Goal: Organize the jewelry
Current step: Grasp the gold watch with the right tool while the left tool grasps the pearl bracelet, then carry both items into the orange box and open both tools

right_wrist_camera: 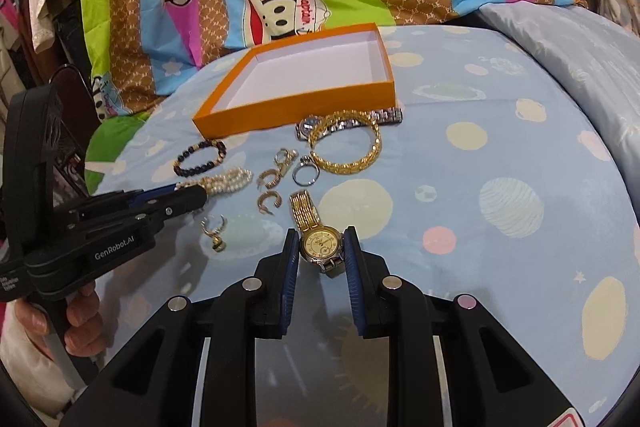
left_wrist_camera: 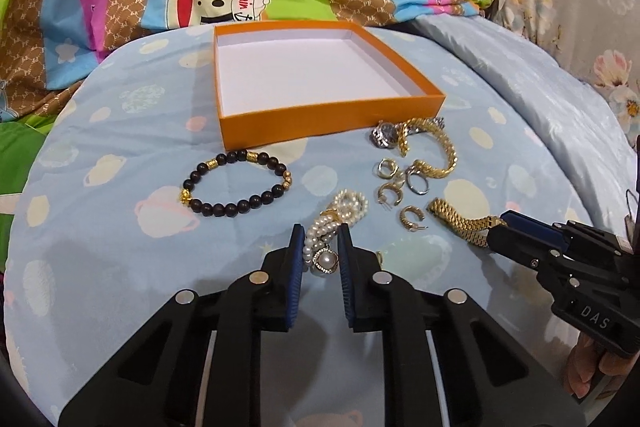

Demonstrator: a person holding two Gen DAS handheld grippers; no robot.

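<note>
Plainly, the orange box sits open and holds nothing, at twelve o'clock from both grippers, on the blue planet-print bedspread. The cloth is soft and uneven, so anything dropped short of the box wall could roll or sink into a fold.

The right gripper pinches the gold watch by its case, band trailing toward twelve o'clock. Lifted, that loose band may swing and catch the hoop earrings at ten o'clock, or tip the watch out of a grip that holds only the round case.

The left gripper is closed on the pearl bracelet near its pearl charm; the strands bunch toward one o'clock. Beads are slick and round, so the pads may hold one strand only and let the rest slide or pull free.

The black bead bracelet, at eleven o'clock, lies clear.
</note>
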